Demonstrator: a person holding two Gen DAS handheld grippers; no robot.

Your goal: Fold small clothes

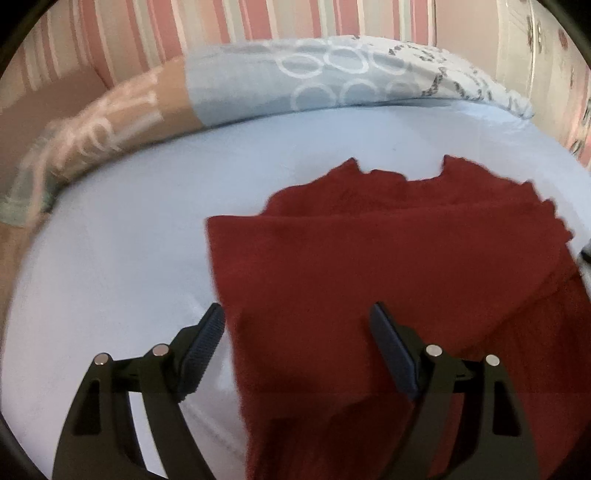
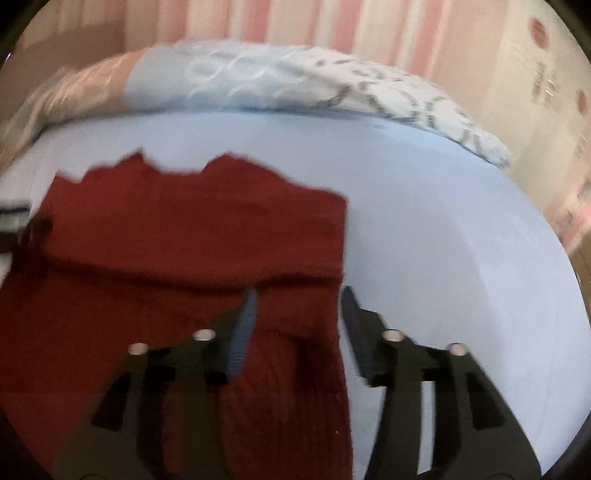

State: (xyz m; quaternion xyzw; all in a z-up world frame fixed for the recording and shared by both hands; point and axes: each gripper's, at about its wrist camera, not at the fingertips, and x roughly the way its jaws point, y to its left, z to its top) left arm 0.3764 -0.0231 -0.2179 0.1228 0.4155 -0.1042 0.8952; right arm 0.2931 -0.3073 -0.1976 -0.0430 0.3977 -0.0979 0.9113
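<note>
From the left wrist view we see a dark red garment [image 1: 388, 266] lying on a pale blue bedsheet [image 1: 129, 229]. It is partly folded: one layer with a straight edge lies across the piece beneath, and a jagged edge shows at the far side. Our left gripper [image 1: 297, 314] hangs over the garment's left edge with its jaws wide apart. One finger is over the bare sheet just beside that edge, and the other is over the red cloth. Nothing is pinched between them. Beyond the garment a patterned pillow [image 1: 332, 74] with white rings lies along the far side of the sheet, and behind it stands a pink striped wall [image 1: 221, 26].

From the right wrist view, which is blurred, we see the same garment [image 2: 184, 236], now reaching to its right edge on the sheet [image 2: 443, 240]. Our right gripper [image 2: 297, 295] straddles that right edge with its jaws apart. The left finger is over the red fabric and the right one is over the blue sheet. The cloth lies between the fingers, but the pads do not press on it. The pillow [image 2: 295, 81] lies beyond the garment.
</note>
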